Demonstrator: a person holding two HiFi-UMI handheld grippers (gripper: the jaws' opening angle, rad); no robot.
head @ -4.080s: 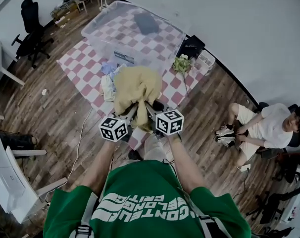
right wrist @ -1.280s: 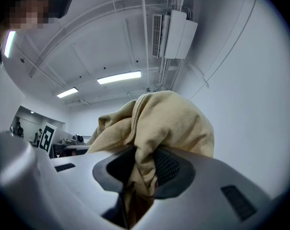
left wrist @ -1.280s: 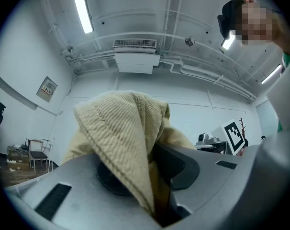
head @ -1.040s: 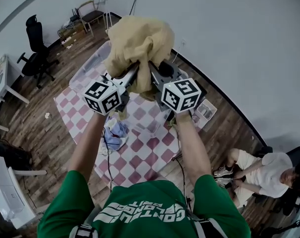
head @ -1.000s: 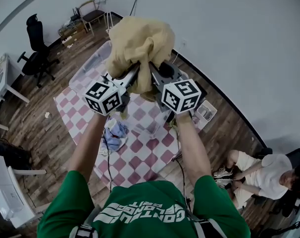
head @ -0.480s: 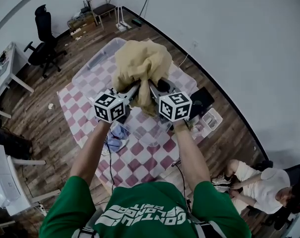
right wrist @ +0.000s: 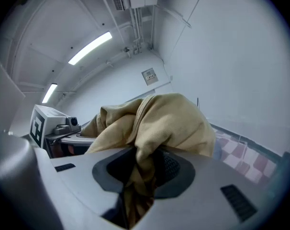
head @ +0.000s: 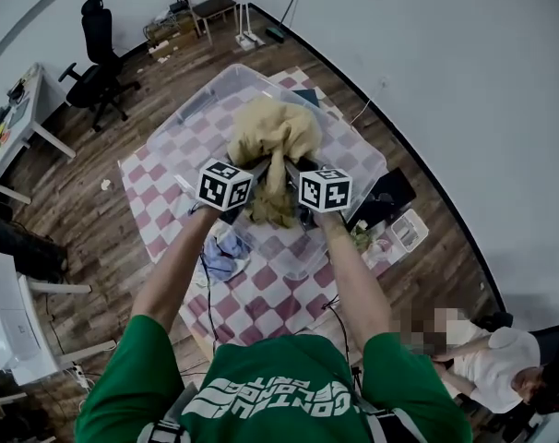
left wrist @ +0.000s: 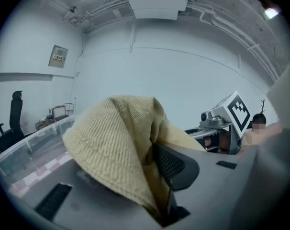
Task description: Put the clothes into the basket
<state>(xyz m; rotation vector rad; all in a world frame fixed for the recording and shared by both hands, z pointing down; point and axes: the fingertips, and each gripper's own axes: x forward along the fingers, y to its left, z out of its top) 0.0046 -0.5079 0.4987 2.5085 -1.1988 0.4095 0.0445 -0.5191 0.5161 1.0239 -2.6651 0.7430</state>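
While both of my grippers hold the tan garment up over the clear plastic basket, most of what can go wrong lies in the letting go. The left gripper has its fingers clamped on a thick fold of the ribbed cloth, and the right gripper is clamped on another fold just beside it, so the garment bunches above the two and a tail hangs below them.

That tail worries me. It dangles toward the near wall of the basket, and if I release from this spot it could drape over the rim or slide out onto the checkered mat, next to the blue clothes lying at the near left.

Cloth is also wedged deep between each pair of fingers. If one side opens first, I judge the weight would swing on the other and the drop would go crooked.

The bundle hides much of the basket floor from me, so I cannot tell exactly where it would land; a dark garment lies at the far end.
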